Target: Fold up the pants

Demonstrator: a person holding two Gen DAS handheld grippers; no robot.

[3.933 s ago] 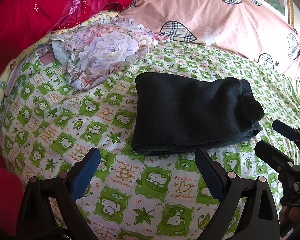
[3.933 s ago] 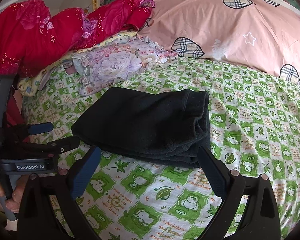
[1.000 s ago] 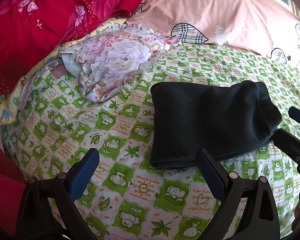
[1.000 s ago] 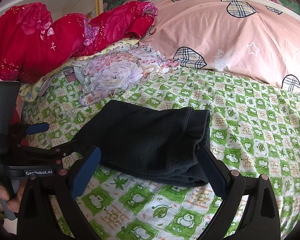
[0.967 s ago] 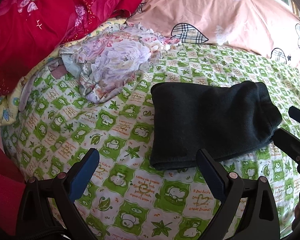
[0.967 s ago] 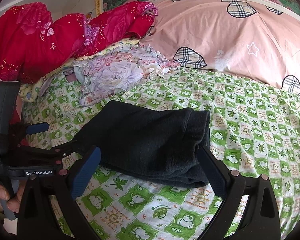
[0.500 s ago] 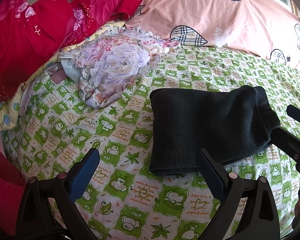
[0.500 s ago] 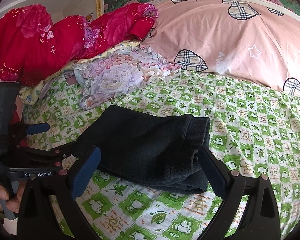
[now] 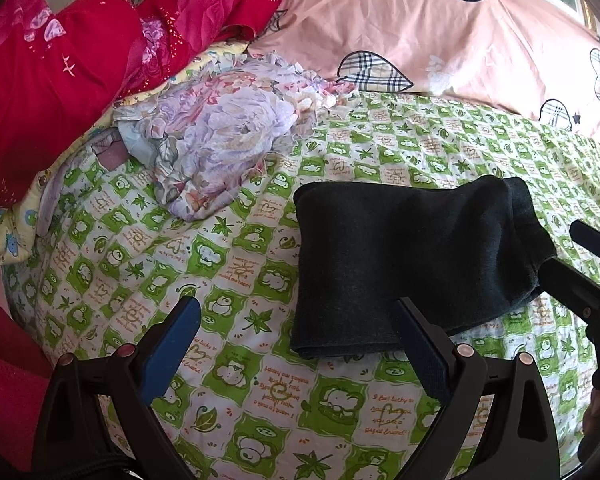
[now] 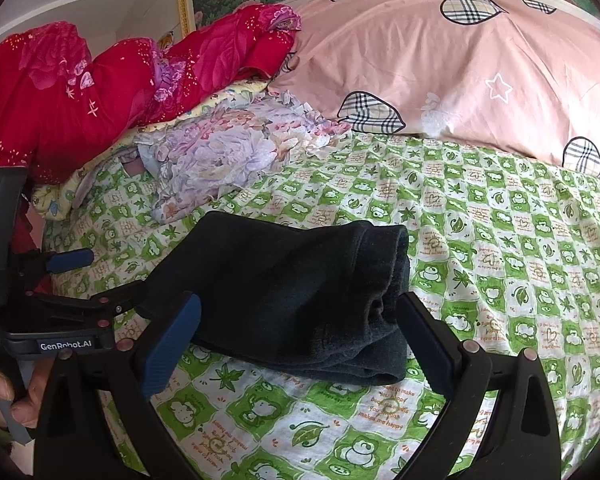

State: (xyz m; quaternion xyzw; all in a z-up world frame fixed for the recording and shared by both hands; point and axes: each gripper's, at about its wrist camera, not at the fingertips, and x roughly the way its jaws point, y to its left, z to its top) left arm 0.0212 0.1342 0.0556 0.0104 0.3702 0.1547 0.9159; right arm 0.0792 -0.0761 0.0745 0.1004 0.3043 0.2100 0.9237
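Note:
The dark pants lie folded into a compact rectangle on the green-and-white patterned bed sheet; they also show in the right wrist view. My left gripper is open and empty, hovering just in front of the pants' near left corner. My right gripper is open and empty, hovering over the pants' near edge. Each gripper shows at the edge of the other's view, the right one beside the pants' right end, the left one beside their left end.
A crumpled floral cloth lies behind and left of the pants. A red quilt is piled at the back left. A large pink pillow with plaid hearts spans the back. The bed's left edge drops away.
Both grippers have drawn back and up from the folded pants, so the bed shows from farther away. The pants have not moved. Both grippers stay open.

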